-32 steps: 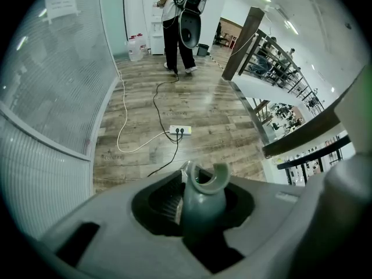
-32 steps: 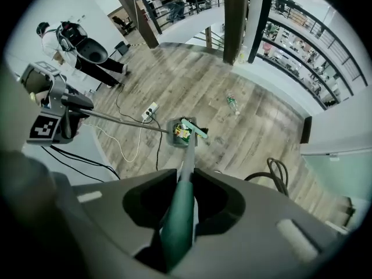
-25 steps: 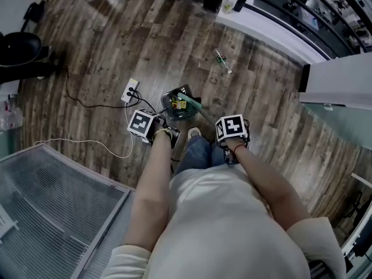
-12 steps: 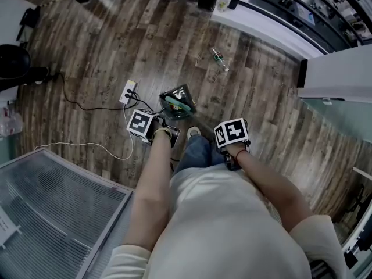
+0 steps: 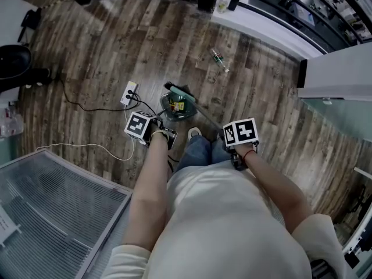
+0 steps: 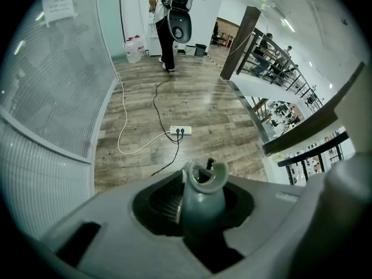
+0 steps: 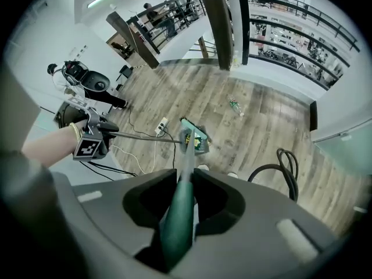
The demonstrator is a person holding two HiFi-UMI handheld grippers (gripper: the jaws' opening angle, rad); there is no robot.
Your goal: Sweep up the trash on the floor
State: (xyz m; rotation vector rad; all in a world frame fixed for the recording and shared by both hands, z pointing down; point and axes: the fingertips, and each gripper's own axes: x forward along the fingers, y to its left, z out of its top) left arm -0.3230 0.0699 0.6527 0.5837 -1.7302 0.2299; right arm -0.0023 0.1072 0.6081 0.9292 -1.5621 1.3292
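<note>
Underfoot, grey-brown plank floor (image 5: 116, 51) runs to a white ledge (image 5: 261, 25), a power strip (image 5: 129, 91) and cables (image 5: 87, 104) lying by a ribbed panel (image 5: 52, 214). Left tool (image 6: 200, 214) grips the handle of the dustpan (image 5: 187, 113), which sits ahead of the shoes (image 5: 193, 132) holding colourful trash (image 5: 177, 104); right tool (image 7: 177, 214) clamps the green broom (image 5: 181, 91), its head at the pan; a bottle (image 5: 220, 58) lies well beyond

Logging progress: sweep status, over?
Left gripper shut on dustpan handle, right gripper shut on broom. Trash in dustpan; bottle lies beyond. Power strip, cables beside dustpan.
</note>
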